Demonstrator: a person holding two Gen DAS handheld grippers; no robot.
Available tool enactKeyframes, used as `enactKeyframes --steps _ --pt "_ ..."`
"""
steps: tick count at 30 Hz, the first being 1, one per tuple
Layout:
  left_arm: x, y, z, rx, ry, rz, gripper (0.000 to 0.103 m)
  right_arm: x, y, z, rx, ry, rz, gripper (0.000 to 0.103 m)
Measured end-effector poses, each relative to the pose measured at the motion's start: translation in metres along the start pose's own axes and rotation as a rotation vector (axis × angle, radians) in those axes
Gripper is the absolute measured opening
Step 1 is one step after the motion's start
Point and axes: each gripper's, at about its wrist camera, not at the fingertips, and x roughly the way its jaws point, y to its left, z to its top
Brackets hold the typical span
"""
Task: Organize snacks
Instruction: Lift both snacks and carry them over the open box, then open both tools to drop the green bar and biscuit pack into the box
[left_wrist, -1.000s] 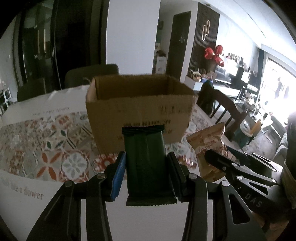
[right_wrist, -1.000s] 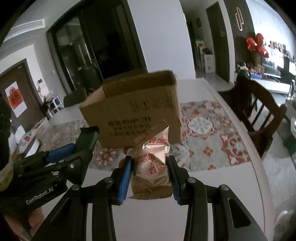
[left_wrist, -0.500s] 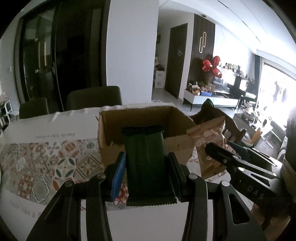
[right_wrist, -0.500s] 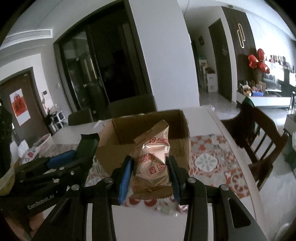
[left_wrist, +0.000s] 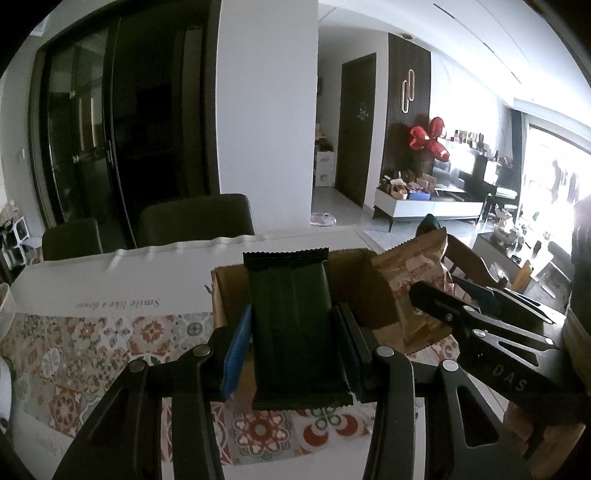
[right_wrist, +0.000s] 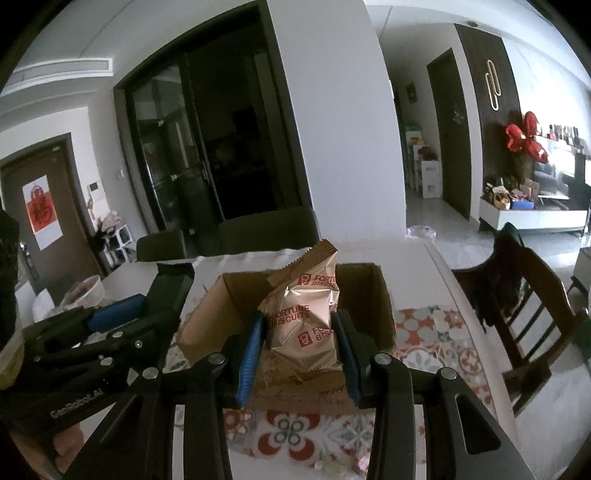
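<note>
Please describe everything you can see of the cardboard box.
The cardboard box is plain brown corrugated card, open at the top, upright on the patterned tablecloth. Its inside looks bare where visible. The gold biscuit packet and dark green packet, each gripped, hide part of it.

Left tongs (left_wrist: 293, 349): black angular frame, blue pad, silver screws, white "GenRobot.AI" lettering.
Right tongs (right_wrist: 299, 349): black frame, blue pads, silver screws, "DAS" marking.
</note>
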Motion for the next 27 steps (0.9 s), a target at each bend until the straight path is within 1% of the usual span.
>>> enactKeyframes --steps 6,11,21,22,23,24,25,27 --pt "0.020 0.006 0.013 -0.012 0.017 -0.001 0.045 0.020 -0.004 0.013 -0.014 0.002 0.009 0.040" --pt "0.045 0.009 0.023 -0.012 0.044 -0.007 0.045 0.041 -0.009 0.023 -0.018 0.030 0.014 0.040" --pt "0.089 0.011 0.030 0.003 0.108 -0.018 0.046 0.073 -0.020 0.027 -0.028 0.071 -0.008 0.040" --pt "0.091 0.010 0.030 0.009 0.112 -0.016 0.049 0.074 -0.020 0.027 -0.025 0.074 -0.009 0.040" --pt "0.093 0.009 0.030 0.012 0.112 -0.010 0.056 0.077 -0.021 0.027 -0.019 0.078 -0.009 0.040" --pt "0.094 0.010 0.029 0.012 0.106 0.003 0.059 0.080 -0.024 0.027 -0.010 0.085 -0.006 0.043" --pt "0.094 0.010 0.029 0.012 0.101 0.010 0.060 0.082 -0.025 0.026 -0.005 0.094 -0.005 0.050" --pt "0.094 0.011 0.027 0.014 0.098 0.021 0.060 0.084 -0.029 0.025 0.008 0.095 -0.020 0.055"
